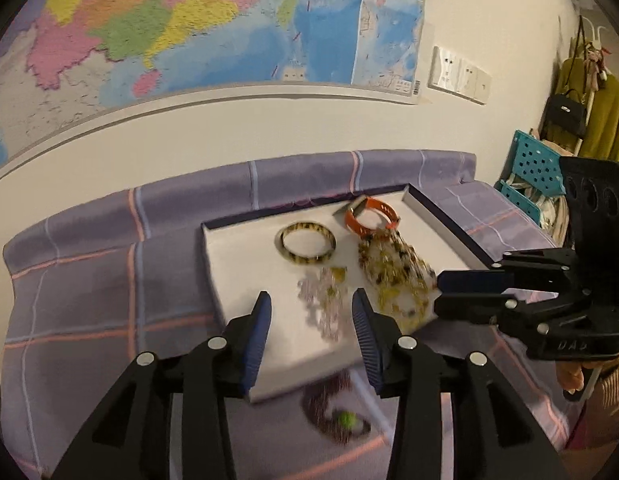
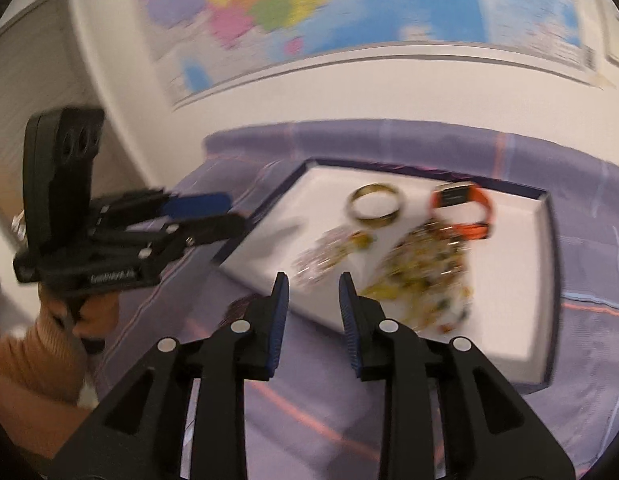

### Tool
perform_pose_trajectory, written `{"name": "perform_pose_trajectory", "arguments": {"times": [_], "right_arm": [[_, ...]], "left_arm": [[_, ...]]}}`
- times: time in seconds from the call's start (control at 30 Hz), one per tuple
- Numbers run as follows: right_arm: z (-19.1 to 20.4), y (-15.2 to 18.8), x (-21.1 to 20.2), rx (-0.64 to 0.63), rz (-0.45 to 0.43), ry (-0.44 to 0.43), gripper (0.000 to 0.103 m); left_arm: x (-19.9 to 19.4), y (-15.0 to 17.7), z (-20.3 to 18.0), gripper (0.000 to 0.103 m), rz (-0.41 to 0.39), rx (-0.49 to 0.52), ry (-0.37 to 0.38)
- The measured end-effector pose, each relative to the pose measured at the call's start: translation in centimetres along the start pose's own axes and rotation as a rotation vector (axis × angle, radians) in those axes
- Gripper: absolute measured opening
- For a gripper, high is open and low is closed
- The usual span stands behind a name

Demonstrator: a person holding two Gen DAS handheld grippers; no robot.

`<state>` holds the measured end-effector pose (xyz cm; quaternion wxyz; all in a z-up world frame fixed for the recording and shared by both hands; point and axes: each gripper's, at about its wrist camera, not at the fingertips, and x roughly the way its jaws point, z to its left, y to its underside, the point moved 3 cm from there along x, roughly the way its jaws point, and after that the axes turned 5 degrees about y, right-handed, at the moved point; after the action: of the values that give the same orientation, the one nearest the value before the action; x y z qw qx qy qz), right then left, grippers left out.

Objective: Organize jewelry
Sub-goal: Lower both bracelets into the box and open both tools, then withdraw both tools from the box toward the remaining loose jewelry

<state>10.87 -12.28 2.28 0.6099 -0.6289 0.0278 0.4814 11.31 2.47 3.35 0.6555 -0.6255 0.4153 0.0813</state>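
Observation:
A white tray (image 1: 237, 264) with a dark rim lies on a purple checked cloth. In it lie a yellow-brown bangle (image 1: 307, 243), an orange watch band (image 1: 372, 216), a yellow-amber bead necklace (image 1: 397, 276) and a pale pink bead bracelet (image 1: 323, 300). A dark purple bead bracelet with a green bead (image 1: 336, 412) lies on the cloth just outside the tray's near edge. My left gripper (image 1: 311, 304) is open and empty above the tray's near edge. My right gripper (image 2: 313, 286) is open and empty over the tray's near corner (image 2: 333, 320); it also shows in the left wrist view (image 1: 439, 292).
A wall with a large map rises right behind the cloth. A teal perforated crate (image 1: 537, 168) and hanging clothes with a black bag (image 1: 567, 114) stand at the far right. The left gripper (image 2: 235, 210) shows at the left of the right wrist view.

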Motion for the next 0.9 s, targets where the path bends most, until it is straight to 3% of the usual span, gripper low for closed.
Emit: {"name": "perform_pose_trajectory", "arguments": {"times": [0.2, 0.5, 0.67, 0.8, 0.83, 0.9], "right_arm": [[3.4, 1.5, 2.9, -0.053, 0.083, -0.046, 0.027], [6.5, 2.3, 5.8, -0.08, 0.143, -0.06, 0.027], [7.4, 1.8, 7.5, -0.108, 0.163, -0.024, 0.036], [7.7, 1.8, 8.9, -0.144, 0.176, 0.033, 0.022], [7.7, 1.8, 8.9, -0.146, 0.174, 0.044, 0.01], [7.4, 1.7, 8.6, -0.132, 0.166, 0.04, 0.007]], "left_arm": [[-1.8, 3.6, -0.2, 0.039, 0.019, 0.019, 0.007], [-1.7, 6.5, 3.0, 0.039, 0.063, -0.103, -0.027], [-1.9, 7.1, 3.7, 0.039, 0.065, -0.128, -0.03], [-1.9, 7.3, 3.5, 0.039, 0.063, -0.128, -0.023], [-2.1, 7.3, 3.6, 0.04, 0.063, -0.128, -0.022], [-2.1, 7.4, 3.6, 0.04, 0.063, -0.128, -0.022]]}}
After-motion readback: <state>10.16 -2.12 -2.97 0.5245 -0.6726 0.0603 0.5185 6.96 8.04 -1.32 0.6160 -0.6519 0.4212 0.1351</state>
